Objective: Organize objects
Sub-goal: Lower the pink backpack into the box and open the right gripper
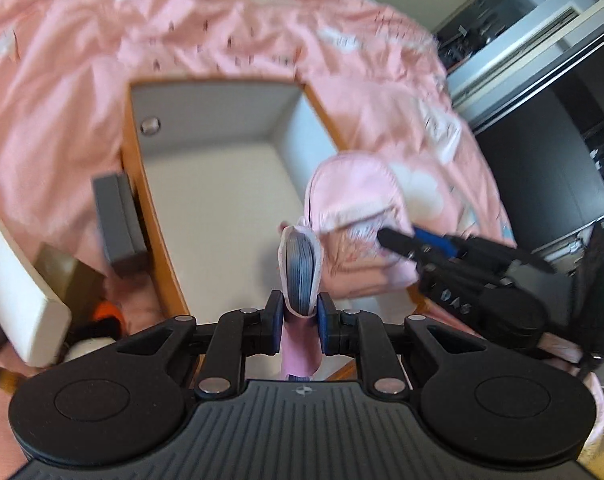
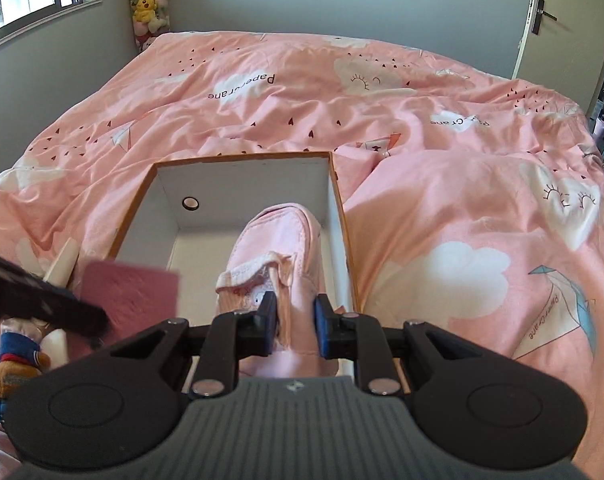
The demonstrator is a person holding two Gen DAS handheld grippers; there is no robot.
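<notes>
Two soft pink shoes, cardboard box

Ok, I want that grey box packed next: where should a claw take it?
Probably from above, pinching the grey box by its two short ends: one long side lies close to the shoebox wall, leaving little finger room. The nearer left claw must release its pink shoe first.
</notes>
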